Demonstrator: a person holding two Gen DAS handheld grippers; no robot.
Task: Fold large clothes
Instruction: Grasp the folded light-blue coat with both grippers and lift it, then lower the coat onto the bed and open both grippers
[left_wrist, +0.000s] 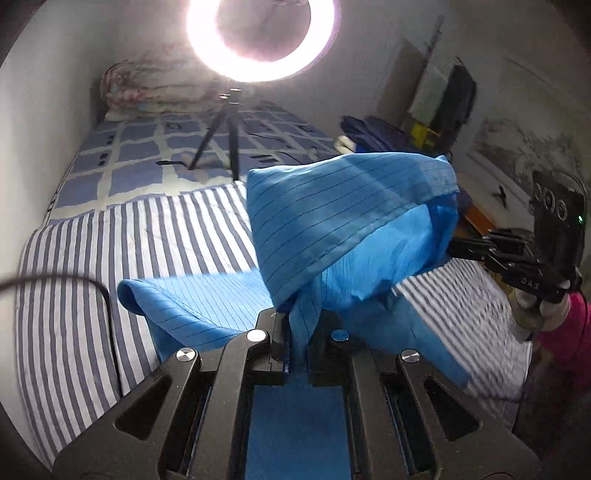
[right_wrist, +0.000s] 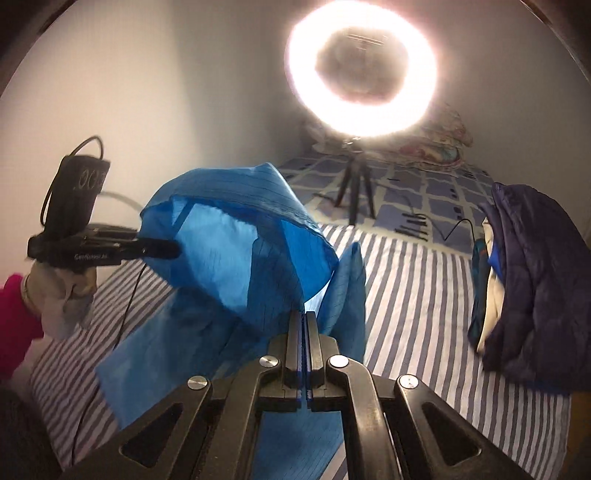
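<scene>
A large bright blue garment (left_wrist: 332, 221) with thin dark pinstripes hangs lifted above the striped bed, stretched between both grippers. My left gripper (left_wrist: 297, 325) is shut on a bunched edge of it, and a lower fold (left_wrist: 192, 302) trails on the bed. In the right wrist view the same blue garment (right_wrist: 240, 251) billows in front, and my right gripper (right_wrist: 304, 321) is shut on its edge. Each gripper shows in the other's view: the right gripper (left_wrist: 458, 245) enters the cloth from the right, the left gripper (right_wrist: 173, 249) from the left, each held by a gloved hand.
The bed (left_wrist: 74, 295) has a blue-and-white striped cover, with a checked sheet (left_wrist: 147, 155) further back. A glaring ring light (left_wrist: 260, 37) on a tripod (left_wrist: 225, 136) stands on the bed. A dark blue clothes pile (right_wrist: 532, 288) sits at the right, a folded quilt (left_wrist: 147, 88) against the wall.
</scene>
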